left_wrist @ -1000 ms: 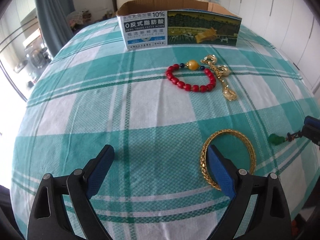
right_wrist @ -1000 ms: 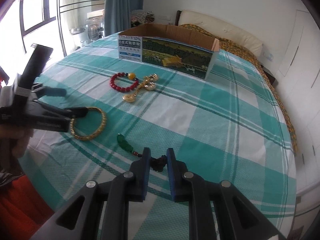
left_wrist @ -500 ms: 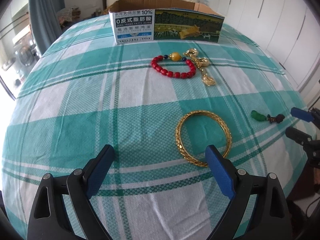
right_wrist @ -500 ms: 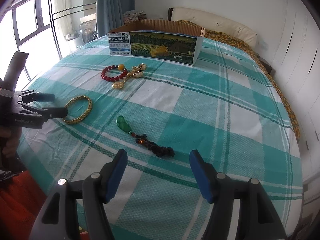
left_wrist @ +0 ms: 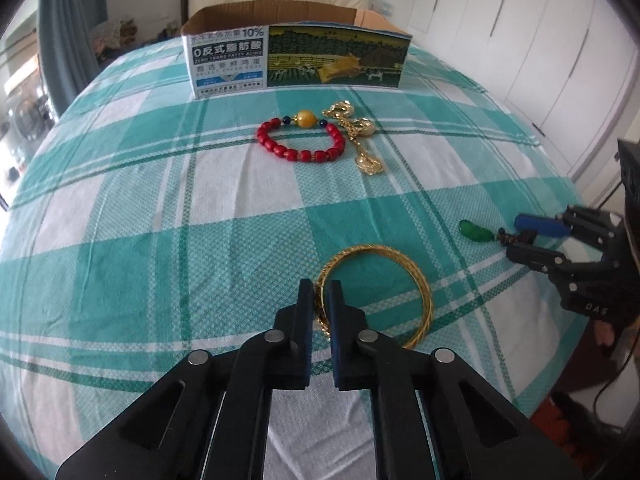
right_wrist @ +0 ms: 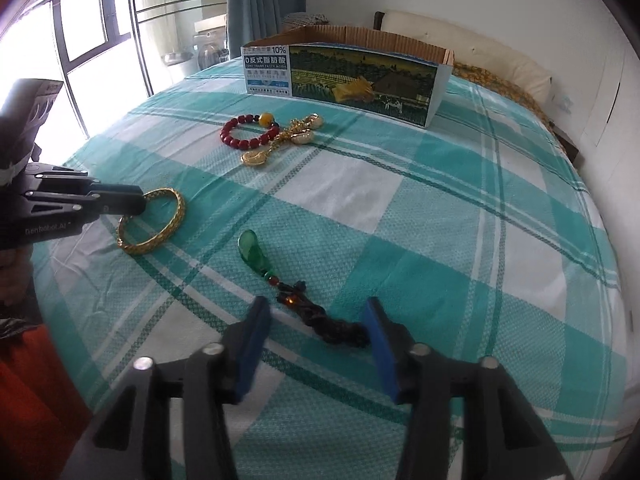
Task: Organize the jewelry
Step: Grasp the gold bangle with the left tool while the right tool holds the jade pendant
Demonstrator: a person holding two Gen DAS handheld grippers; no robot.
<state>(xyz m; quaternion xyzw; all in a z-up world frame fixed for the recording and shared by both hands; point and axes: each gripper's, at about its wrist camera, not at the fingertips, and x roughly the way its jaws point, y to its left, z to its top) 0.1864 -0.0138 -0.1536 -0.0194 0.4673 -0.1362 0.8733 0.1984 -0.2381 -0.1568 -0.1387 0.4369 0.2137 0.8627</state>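
My left gripper [left_wrist: 320,296] is shut on the near rim of the gold bangle [left_wrist: 416,276], which lies on the checked bedspread; it also shows in the right wrist view [right_wrist: 160,220]. My right gripper [right_wrist: 316,344] is open, its fingers either side of the dark tassel [right_wrist: 336,324] of the green pendant [right_wrist: 252,250]. The pendant [left_wrist: 474,232] shows at right in the left wrist view, next to the right gripper [left_wrist: 524,232]. A red bead bracelet [left_wrist: 302,140] and a gold charm chain [left_wrist: 360,136] lie farther back.
An open cardboard box [left_wrist: 296,56] with printed sides stands at the far side of the bed; it also shows in the right wrist view [right_wrist: 348,68]. The bed edge [right_wrist: 80,320] is near on the left. White wardrobes [left_wrist: 520,40] stand at right.
My left gripper moved forward and shut on the bangle's rim. My right gripper, shut on the tassel a second ago, opened and now straddles the tassel.
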